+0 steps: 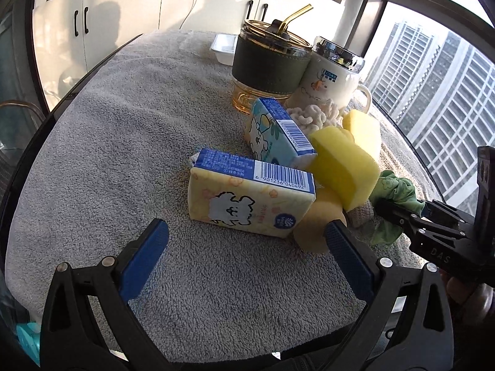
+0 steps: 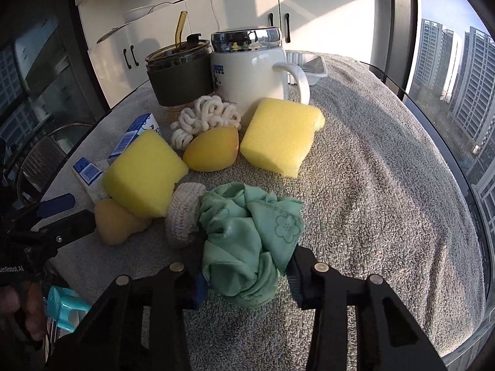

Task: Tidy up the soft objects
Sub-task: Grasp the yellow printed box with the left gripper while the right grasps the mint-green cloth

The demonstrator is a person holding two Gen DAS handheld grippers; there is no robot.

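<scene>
On the towel-covered bench, the soft things lay clustered before two lidded cups. The right tongs were clenched on the crumpled green cloth, their pads pressing its bunched folds from either side, probably so the limp fabric could be lifted in one piece. The left tongs stood released, jaws wide, just short of the yellow tissue pack, seemingly lined up to straddle its width. Two yellow sponges, a crocheted pad and a white looped scrubber sat close by, untouched.
</scene>
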